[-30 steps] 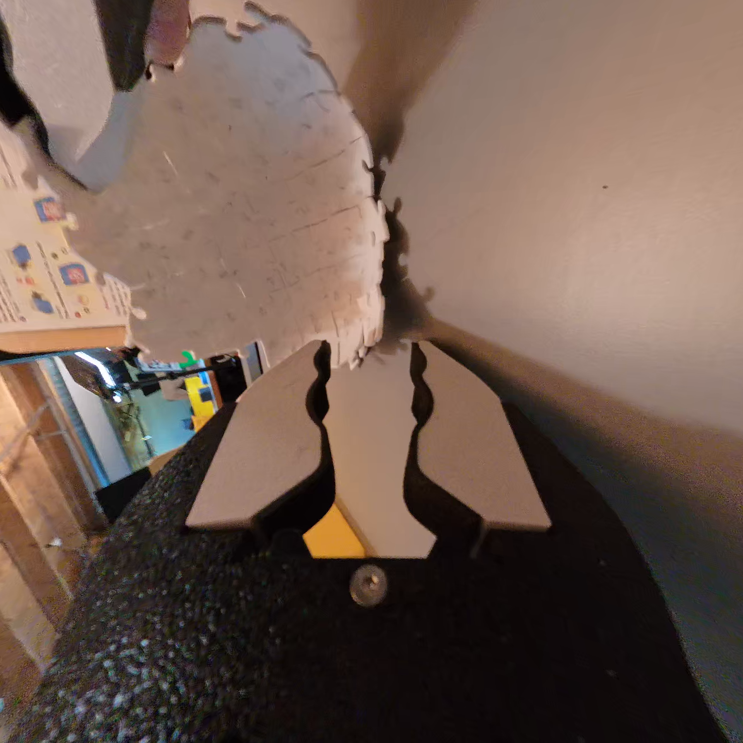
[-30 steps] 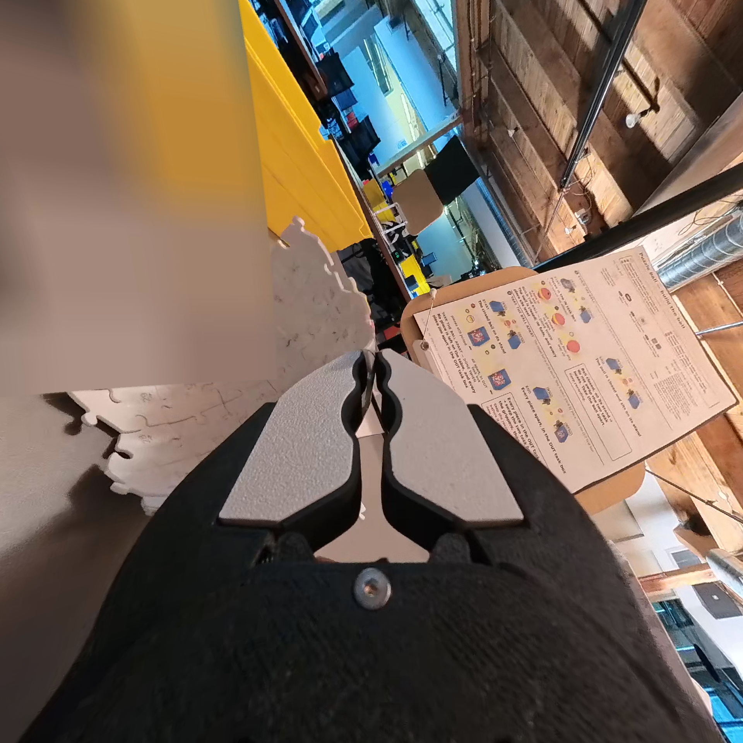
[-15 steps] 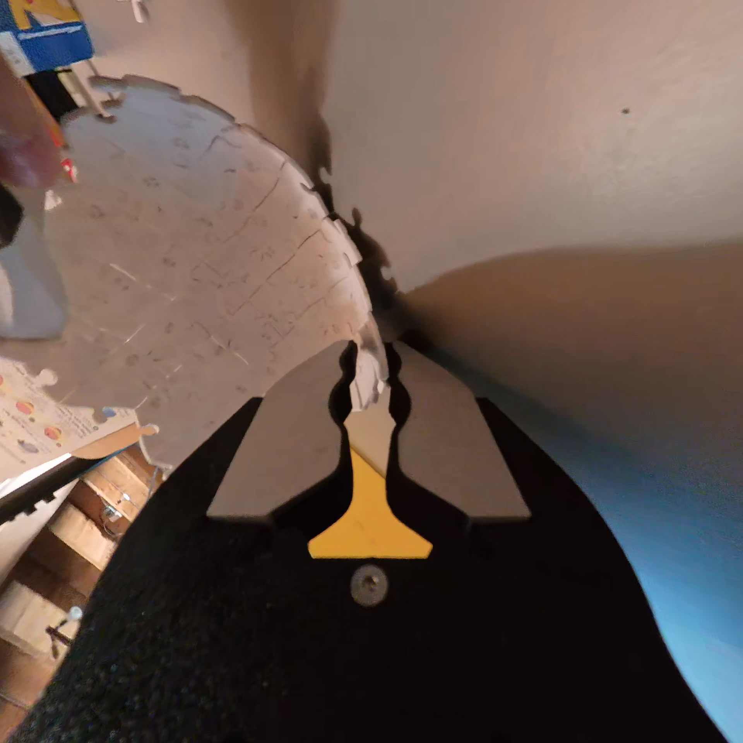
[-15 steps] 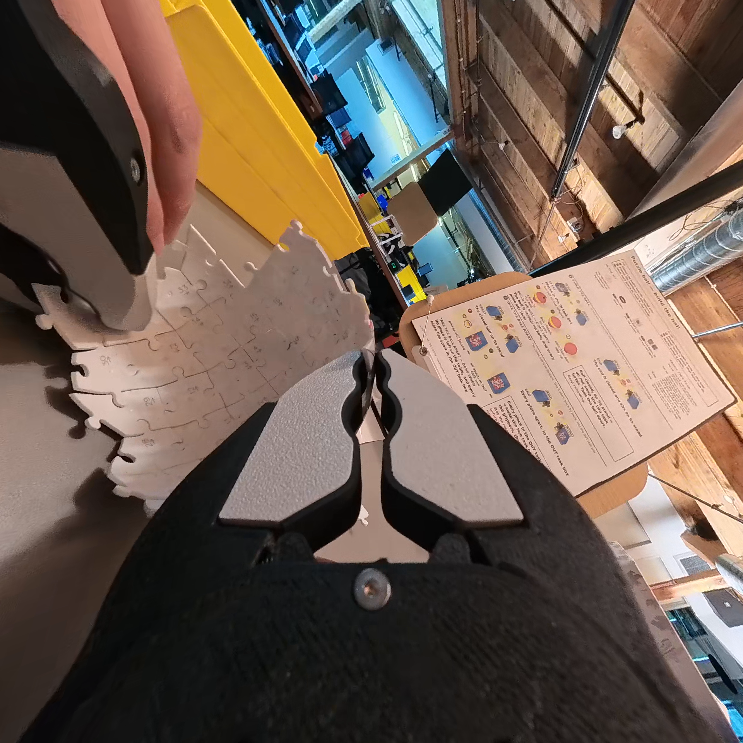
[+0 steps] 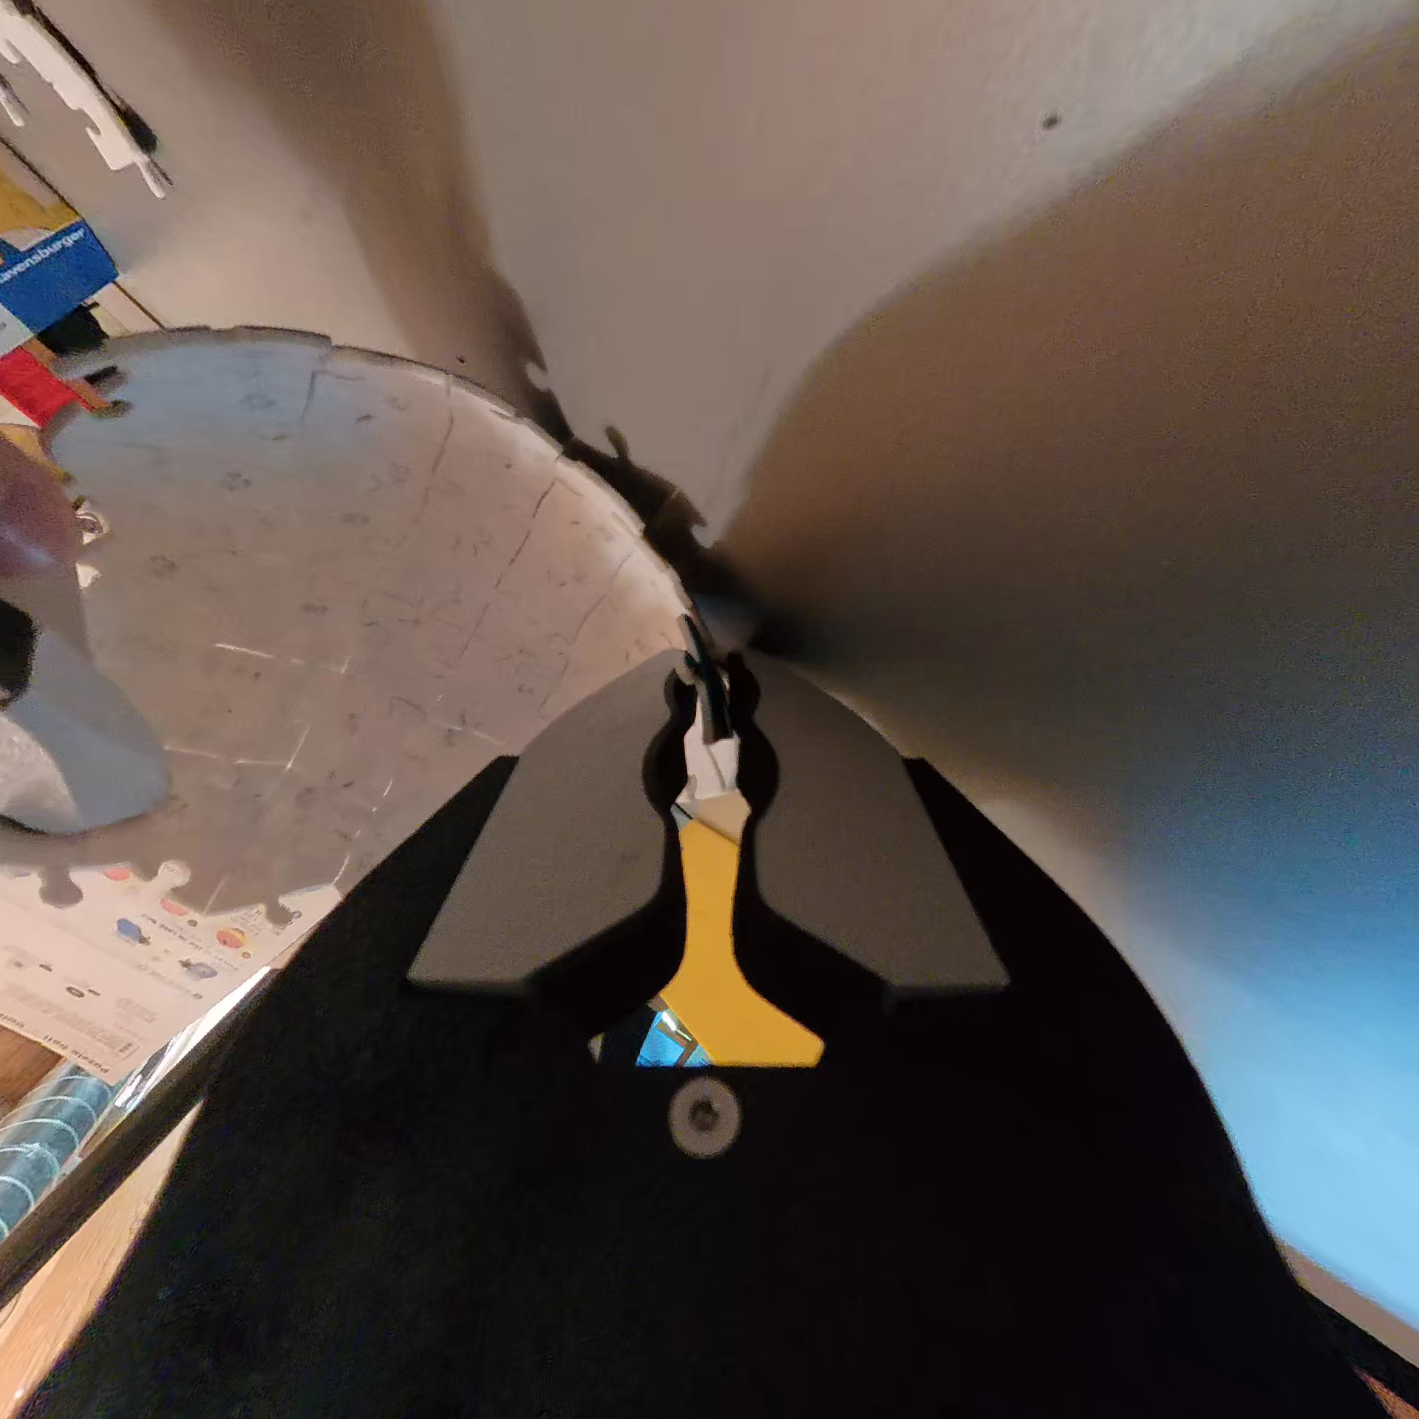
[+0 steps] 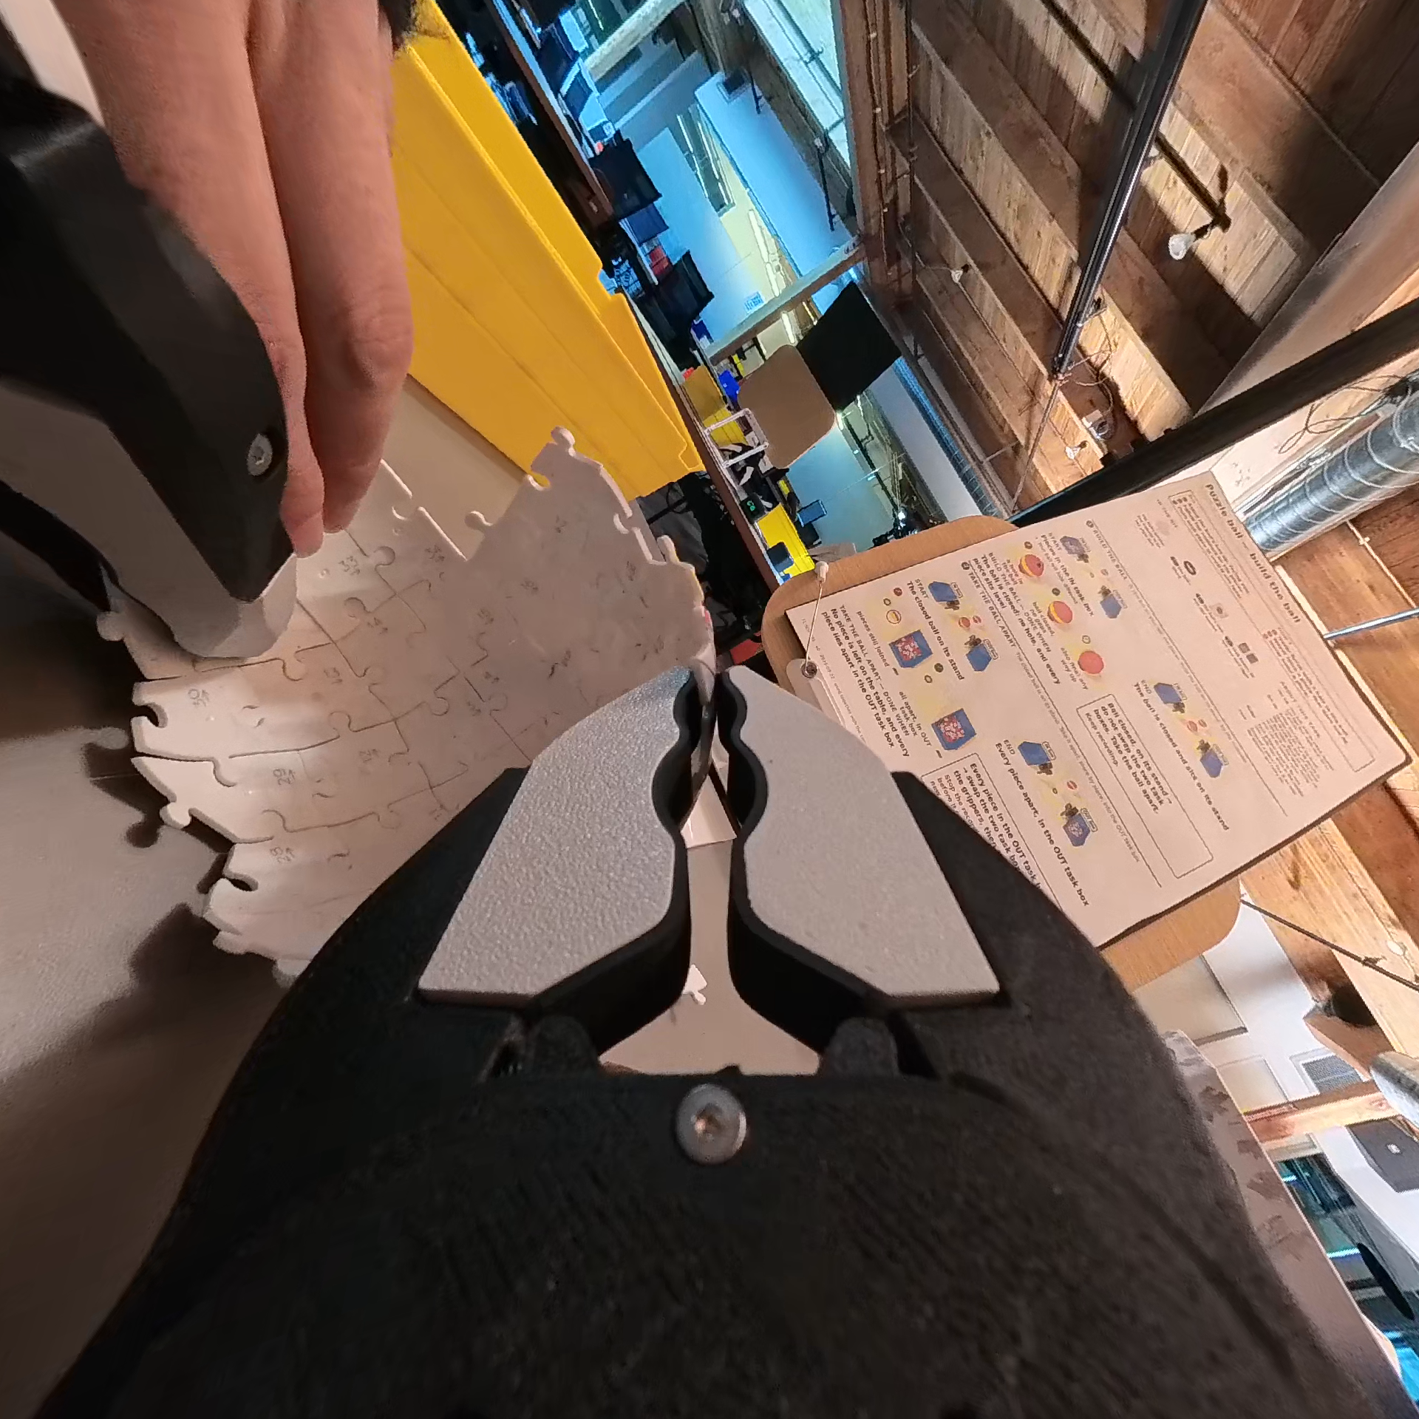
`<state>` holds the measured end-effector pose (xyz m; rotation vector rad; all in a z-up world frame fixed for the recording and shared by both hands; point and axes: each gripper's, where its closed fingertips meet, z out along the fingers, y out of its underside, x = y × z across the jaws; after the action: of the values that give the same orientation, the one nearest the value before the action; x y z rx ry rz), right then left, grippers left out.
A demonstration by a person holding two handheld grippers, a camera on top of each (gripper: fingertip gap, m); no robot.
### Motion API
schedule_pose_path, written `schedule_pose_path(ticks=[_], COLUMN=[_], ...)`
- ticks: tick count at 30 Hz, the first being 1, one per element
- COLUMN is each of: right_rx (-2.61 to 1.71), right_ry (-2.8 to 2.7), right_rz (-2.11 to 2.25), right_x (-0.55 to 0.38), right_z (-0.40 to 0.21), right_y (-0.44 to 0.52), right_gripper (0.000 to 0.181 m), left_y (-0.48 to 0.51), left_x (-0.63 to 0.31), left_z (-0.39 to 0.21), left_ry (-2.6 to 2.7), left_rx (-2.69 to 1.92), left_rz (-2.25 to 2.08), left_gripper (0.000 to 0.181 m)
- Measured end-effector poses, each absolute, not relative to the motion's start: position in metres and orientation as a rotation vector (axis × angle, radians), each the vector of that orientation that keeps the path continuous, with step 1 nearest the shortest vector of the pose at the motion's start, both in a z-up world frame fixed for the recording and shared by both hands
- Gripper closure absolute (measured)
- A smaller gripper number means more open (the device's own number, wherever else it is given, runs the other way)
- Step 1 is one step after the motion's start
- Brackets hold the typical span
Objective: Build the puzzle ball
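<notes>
Pale tabletop [image 6: 69,883] underlies the curved puzzle shell [image 6: 430,691]. Right gripper [image 6: 710,683] is clenched on the shell's near edge; left gripper [image 5: 710,676] is clamped on the opposite rim. Shell spans between them, concave side visible to both cameras.

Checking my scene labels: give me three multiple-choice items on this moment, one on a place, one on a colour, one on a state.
1. In the right wrist view, the instruction sheet lies where from the puzzle section? A. left B. right C. beneath
2. The stacked bins behind are: A. green B. red C. yellow
3. The right hand-held gripper is: A. wide open B. shut on nothing C. shut on the puzzle section's edge

Answers:
1. B: the sheet is on the right side of the view.
2. C: they are plainly yellow plastic.
3. C: its tips pinch the jagged rim.
</notes>
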<state>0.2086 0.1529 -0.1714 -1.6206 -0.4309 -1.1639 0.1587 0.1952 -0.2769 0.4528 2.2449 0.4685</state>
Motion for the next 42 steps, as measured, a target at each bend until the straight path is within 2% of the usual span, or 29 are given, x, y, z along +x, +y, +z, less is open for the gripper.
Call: schedule_pose_path(ticks=[6,11,16,20,24,28,31,35,42], right_rx=[-1.623,-1.623,-1.628,-1.633,-1.626,-1.627,-1.627,-1.624,-1.624], right_ry=[-0.427,-0.431,-0.426,-0.413,-0.415,-0.419,-0.418,-0.418,-0.415], right_rz=[-1.163,-1.163,-1.162,-1.159,-1.153,-1.159,-1.159,-1.156,-1.154], right_x=[0.209,0.209,0.21,0.212,0.211,0.211,0.211,0.211,0.21], right_z=[-0.172,-0.172,-0.173,-0.174,-0.173,-0.174,-0.173,-0.173,-0.173], right_y=[0.153,0.153,0.153,0.152,0.153,0.153,0.153,0.153,0.153], right_gripper=[0.178,0.178,0.178,0.178,0.178,0.178,0.178,0.178,0.178], left_y=[0.195,0.191,0.182,0.178,0.177,0.178,0.184,0.19,0.194], left_x=[0.161,0.158,0.154,0.152,0.15,0.151,0.155,0.152,0.157], left_z=[-0.274,-0.269,-0.27,-0.274,-0.278,-0.276,-0.271,-0.269,-0.272], left_ry=[2.214,2.186,2.187,2.188,2.191,2.197,2.167,2.196,2.184], left_rx=[0.302,0.35,0.421,0.464,0.515,0.493,0.406,0.32,0.31], left_rz=[0.393,0.361,0.344,0.331,0.341,0.332,0.337,0.265,0.282], left_gripper=[0.163,0.153,0.157,0.173,0.177,0.177,0.159,0.154,0.164])
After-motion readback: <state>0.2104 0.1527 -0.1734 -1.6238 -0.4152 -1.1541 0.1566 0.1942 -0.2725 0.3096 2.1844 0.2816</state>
